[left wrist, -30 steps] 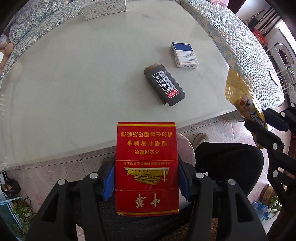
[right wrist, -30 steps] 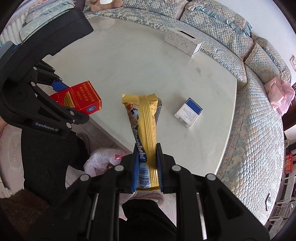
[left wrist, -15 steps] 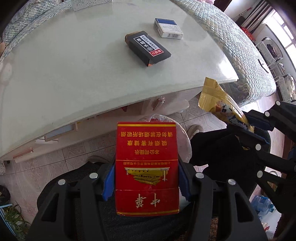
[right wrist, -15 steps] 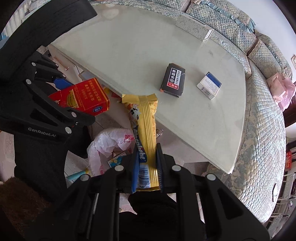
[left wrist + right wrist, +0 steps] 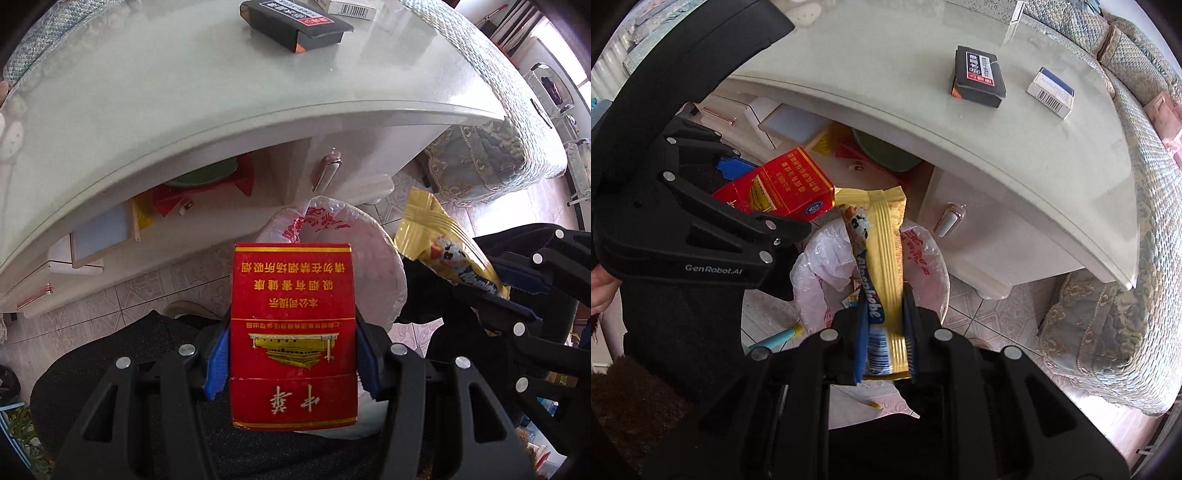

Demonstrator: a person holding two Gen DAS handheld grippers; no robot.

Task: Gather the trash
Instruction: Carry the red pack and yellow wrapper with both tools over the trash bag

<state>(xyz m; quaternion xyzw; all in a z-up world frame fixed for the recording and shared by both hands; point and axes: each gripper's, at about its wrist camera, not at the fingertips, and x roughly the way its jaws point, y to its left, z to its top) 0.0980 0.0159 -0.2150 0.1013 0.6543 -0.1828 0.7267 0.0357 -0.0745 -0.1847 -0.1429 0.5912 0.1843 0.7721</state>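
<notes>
My left gripper (image 5: 291, 354) is shut on a red cigarette pack (image 5: 291, 314), held above a bin lined with a white plastic bag (image 5: 373, 266) on the floor. The pack also shows in the right wrist view (image 5: 783, 188). My right gripper (image 5: 884, 332) is shut on a gold snack wrapper (image 5: 882, 258), which hangs over the same bag-lined bin (image 5: 923, 258). The wrapper shows in the left wrist view (image 5: 443, 254) at the right, beside the pack. Some trash lies inside the bin.
The white coffee table (image 5: 184, 92) stands above and behind the bin, with a black box (image 5: 977, 79) and a blue-white pack (image 5: 1051, 92) on top. A shelf under the table holds red and green items (image 5: 207, 181). A patterned sofa (image 5: 1137, 184) curves round the right.
Both grippers have dropped from table height to below the table edge and closer to the bin. The pack and the wrapper stay gripped.
</notes>
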